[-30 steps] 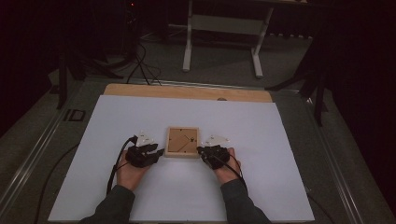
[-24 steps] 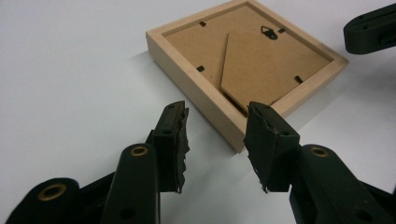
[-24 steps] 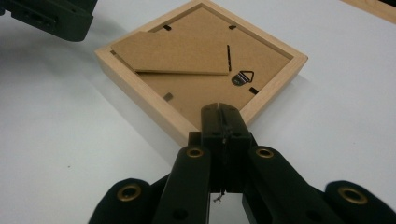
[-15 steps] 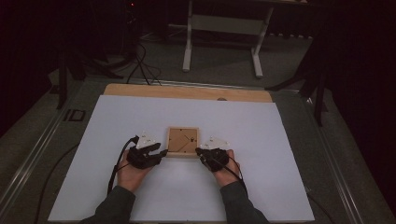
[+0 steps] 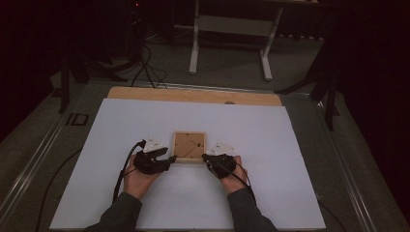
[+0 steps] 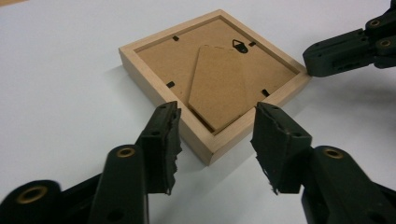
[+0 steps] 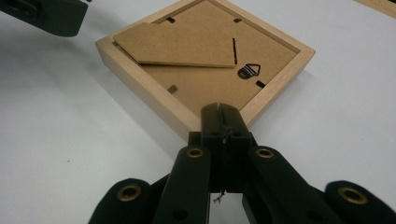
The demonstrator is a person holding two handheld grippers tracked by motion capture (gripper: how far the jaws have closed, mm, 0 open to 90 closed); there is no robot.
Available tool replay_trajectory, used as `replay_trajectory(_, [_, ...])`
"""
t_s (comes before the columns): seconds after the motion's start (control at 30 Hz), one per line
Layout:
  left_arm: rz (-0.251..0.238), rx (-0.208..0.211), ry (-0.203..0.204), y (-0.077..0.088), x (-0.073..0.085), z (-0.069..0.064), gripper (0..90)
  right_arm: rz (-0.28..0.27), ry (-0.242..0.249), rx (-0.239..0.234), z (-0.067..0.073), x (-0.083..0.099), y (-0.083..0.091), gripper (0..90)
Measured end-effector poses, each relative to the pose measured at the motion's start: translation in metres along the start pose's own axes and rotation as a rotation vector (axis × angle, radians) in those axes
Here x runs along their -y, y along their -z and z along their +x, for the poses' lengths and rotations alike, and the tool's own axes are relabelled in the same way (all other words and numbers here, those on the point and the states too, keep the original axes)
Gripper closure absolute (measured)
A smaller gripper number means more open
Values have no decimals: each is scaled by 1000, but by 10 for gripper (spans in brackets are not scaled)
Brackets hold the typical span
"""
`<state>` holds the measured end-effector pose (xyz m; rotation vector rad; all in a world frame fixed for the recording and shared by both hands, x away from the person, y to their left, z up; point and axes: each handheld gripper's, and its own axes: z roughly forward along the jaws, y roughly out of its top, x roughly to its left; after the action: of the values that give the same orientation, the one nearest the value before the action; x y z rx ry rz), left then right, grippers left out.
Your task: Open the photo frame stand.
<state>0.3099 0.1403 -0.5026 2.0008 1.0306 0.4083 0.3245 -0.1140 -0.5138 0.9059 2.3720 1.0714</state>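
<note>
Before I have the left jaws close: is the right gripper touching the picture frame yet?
Touching. In the right gripper view the right gripper, jaws shut, presses its tip against the picture frame at the near corner, with no gap.

We see the white surface (image 5: 270, 130) bare all around the wooden frame (image 5: 189, 146), so our claws have open passage on every side. The left claw (image 6: 215, 135) straddles one near corner; the right claw (image 7: 221, 122) blocks the other, seemingly touching it.
</note>
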Motion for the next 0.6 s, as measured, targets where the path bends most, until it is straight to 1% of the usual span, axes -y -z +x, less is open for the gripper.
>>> replay_trajectory(0.13, [8,-4,1,-2,-4,-2,446,-1,-6,0,0,0,-1,898])
replay_trajectory(0.3, [21,-2,-12,-7,-13,-3,408,-6,-4,11,1,1,-1,898])
replay_trajectory(0.4, [28,-1,-23,-9,-15,-5,400,-7,-3,15,2,1,-1,898])
replay_trajectory(0.43, [30,-6,-33,-11,-17,-6,395,-8,-7,11,1,1,-1,898])
replay_trajectory(0.5, [27,-14,-41,-15,-19,-8,388,-9,-8,11,1,1,-1,898])
replay_trajectory(0.6, [29,-14,-47,-18,-21,-8,372,-13,-8,12,1,2,-1,898])
